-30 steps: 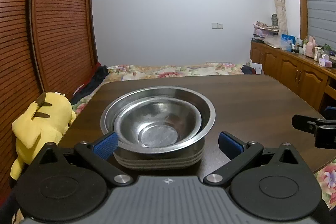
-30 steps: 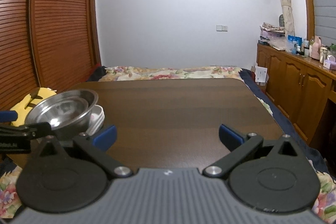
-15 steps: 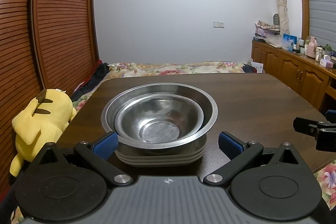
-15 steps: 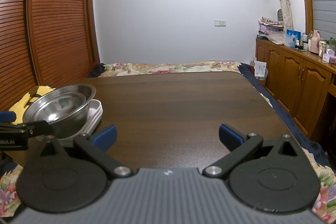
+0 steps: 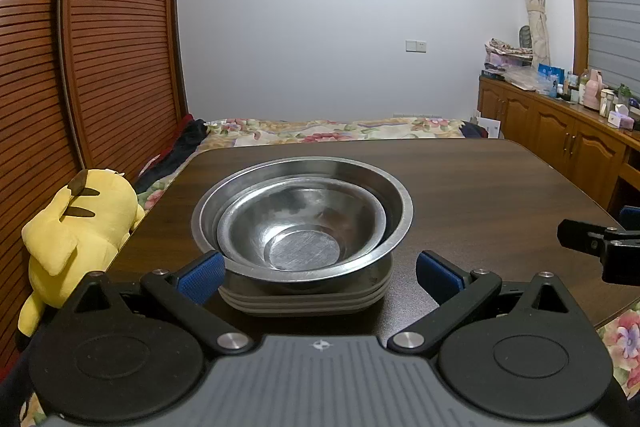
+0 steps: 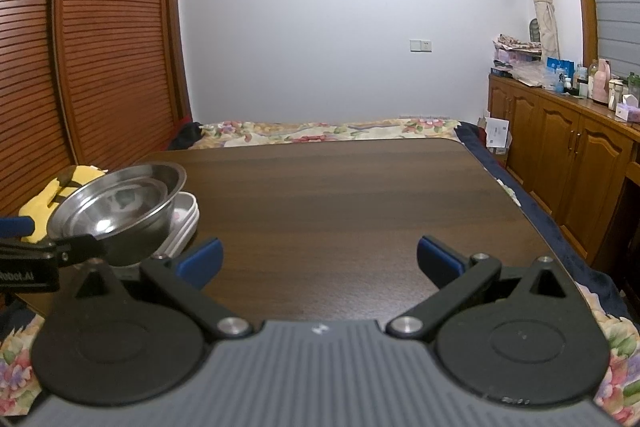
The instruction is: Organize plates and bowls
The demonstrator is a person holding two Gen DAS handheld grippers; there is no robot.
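Left gripper [image 5: 318,273] wide apart – flanks nested bowls [image 5: 302,215]; right gripper [image 6: 318,259] apart, holds nothing.

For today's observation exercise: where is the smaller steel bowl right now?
In the left wrist view, the smaller steel bowl sits nested inside the larger steel bowl, atop the stacked plates.

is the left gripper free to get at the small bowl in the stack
Probably yes. The left gripper is open and holds nothing, right at the stack, and the small bowl lies on top inside the big bowl with nothing over it.
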